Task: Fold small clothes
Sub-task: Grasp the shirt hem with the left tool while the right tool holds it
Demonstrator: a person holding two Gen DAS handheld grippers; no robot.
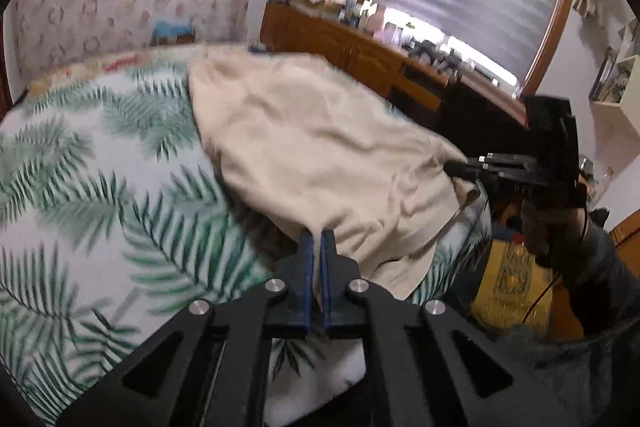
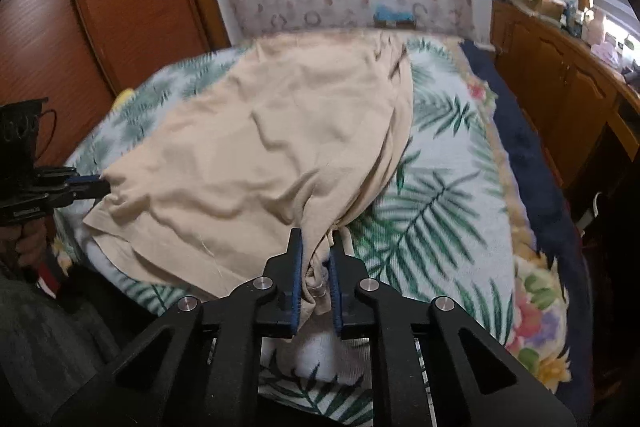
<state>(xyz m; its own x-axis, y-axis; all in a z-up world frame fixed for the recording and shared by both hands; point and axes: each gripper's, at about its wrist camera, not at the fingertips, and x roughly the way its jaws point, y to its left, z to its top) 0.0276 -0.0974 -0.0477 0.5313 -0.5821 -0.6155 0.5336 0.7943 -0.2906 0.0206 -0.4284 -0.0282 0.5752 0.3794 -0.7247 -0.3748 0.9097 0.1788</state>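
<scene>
Two grips hold the beige garment [image 2: 272, 147] by its near edge: my left gripper [image 1: 317, 239] is clamped on one corner, my right gripper [image 2: 316, 259] is closed on a bunched corner at the other end. The rest of it trails ahead of both, partly lifted off the palm-leaf bedspread [image 2: 440, 167]. I judge it light, thin and limp, so it will sag and wrinkle between my hands. Hem corners are the best hold, kept taut to stop creases.
</scene>
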